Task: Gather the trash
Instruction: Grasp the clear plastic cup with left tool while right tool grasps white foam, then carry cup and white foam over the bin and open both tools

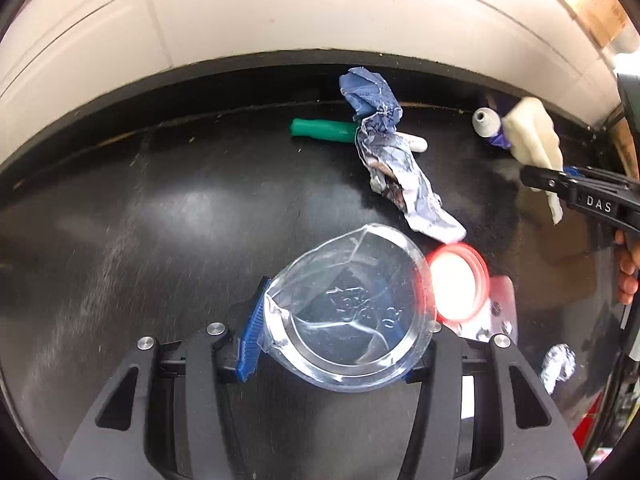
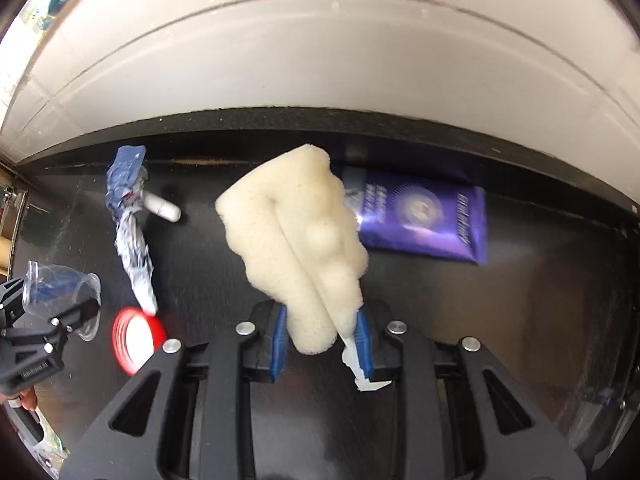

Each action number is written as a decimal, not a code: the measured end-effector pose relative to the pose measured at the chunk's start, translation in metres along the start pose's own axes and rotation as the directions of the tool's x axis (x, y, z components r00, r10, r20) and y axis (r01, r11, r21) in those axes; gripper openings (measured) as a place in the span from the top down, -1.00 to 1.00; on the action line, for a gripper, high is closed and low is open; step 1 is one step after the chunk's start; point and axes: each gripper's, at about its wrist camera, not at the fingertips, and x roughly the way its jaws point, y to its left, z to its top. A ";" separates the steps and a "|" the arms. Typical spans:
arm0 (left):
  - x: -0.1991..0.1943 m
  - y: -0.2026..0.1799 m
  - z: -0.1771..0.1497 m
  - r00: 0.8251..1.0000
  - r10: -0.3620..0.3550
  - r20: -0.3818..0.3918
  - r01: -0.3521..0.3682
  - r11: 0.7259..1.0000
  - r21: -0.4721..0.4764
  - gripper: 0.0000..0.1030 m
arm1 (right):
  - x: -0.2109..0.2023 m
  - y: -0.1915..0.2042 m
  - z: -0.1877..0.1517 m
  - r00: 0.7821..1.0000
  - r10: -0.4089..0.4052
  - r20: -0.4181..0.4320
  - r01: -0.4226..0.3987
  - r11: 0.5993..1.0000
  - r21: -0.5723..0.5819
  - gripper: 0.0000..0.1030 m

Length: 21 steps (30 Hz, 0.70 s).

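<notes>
The left tongs [image 1: 340,320] are clamping a crumpled clear plastic cup [image 1: 348,308], its wall buckling between the blue pads [image 1: 250,340], above the black tabletop [image 1: 140,220]. Just right of the cup, a red lid [image 1: 458,284] is lying flat. Beyond the cup, a crumpled foil wrapper [image 1: 394,168] is stretching toward the tabletop's far edge, crossing a green-handled tool [image 1: 324,130]. Right of the cup, near the tabletop's edge, a small foil ball [image 1: 558,366] is sitting. Far right of the cup, the right tongs [image 2: 322,334] are squeezing a folded cream sponge [image 2: 296,232] with a strip of white plastic [image 2: 354,360], lifted off the tabletop. Behind the sponge, a purple tube [image 2: 424,216] is lying flat.
</notes>
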 end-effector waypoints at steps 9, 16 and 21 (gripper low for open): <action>-0.021 -0.023 -0.036 1.000 0.012 0.006 -0.012 1.000 0.027 0.02 | -0.049 -0.011 -0.053 0.999 -0.026 0.044 0.025 0.999 0.031 0.46; -0.032 -0.039 -0.080 1.000 0.000 -0.003 0.000 0.999 0.037 0.02 | -0.057 -0.012 -0.082 0.999 -0.016 0.051 0.015 0.999 0.029 0.46; -0.046 -0.030 -0.098 1.000 0.008 0.008 -0.008 1.000 0.006 0.02 | -0.065 0.011 -0.081 0.998 0.011 0.058 -0.011 1.000 -0.014 0.46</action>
